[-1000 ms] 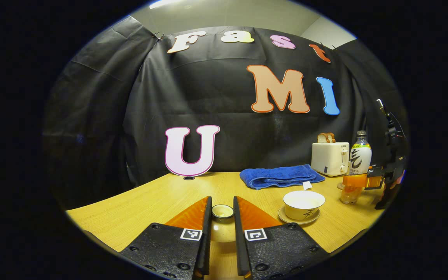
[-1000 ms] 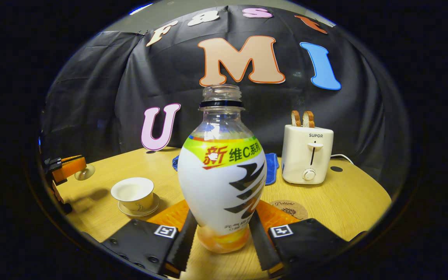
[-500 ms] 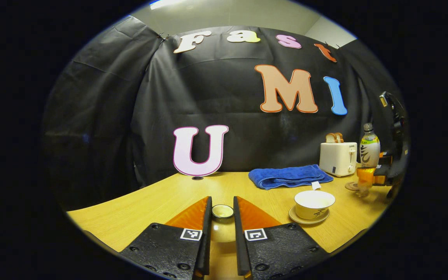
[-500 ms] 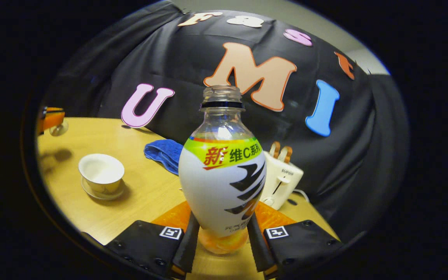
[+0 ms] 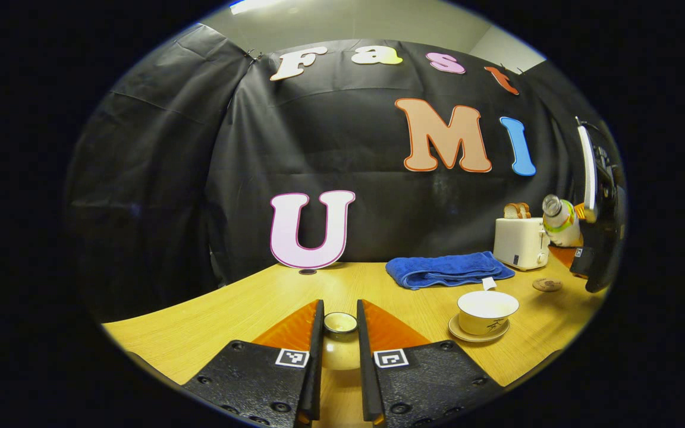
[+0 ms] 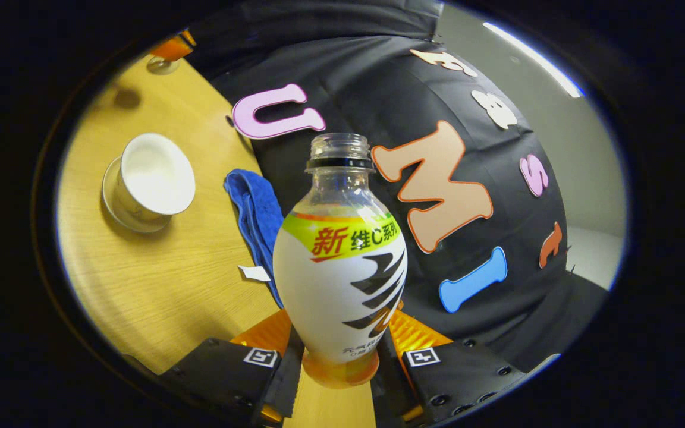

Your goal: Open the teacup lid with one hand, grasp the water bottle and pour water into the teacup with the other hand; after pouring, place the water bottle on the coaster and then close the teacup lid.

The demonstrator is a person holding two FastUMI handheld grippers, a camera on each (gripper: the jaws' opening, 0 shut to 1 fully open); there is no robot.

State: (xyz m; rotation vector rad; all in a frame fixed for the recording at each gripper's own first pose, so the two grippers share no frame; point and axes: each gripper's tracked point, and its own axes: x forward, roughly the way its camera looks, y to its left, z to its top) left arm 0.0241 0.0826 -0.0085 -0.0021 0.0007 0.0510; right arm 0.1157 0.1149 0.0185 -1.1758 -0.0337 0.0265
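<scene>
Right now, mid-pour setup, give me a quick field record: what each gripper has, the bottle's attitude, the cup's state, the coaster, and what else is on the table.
left gripper: jaws shut on the teacup lid, held off to the cup's side
right gripper: jaws shut on the water bottle, low on its body
bottle attitude: uncapped, lifted, tilted toward the cup
teacup: uncovered, on its saucer, nothing pouring yet
coaster: bare, beyond the cup
other items: blue towel, toaster with bread
table: wooden
</scene>
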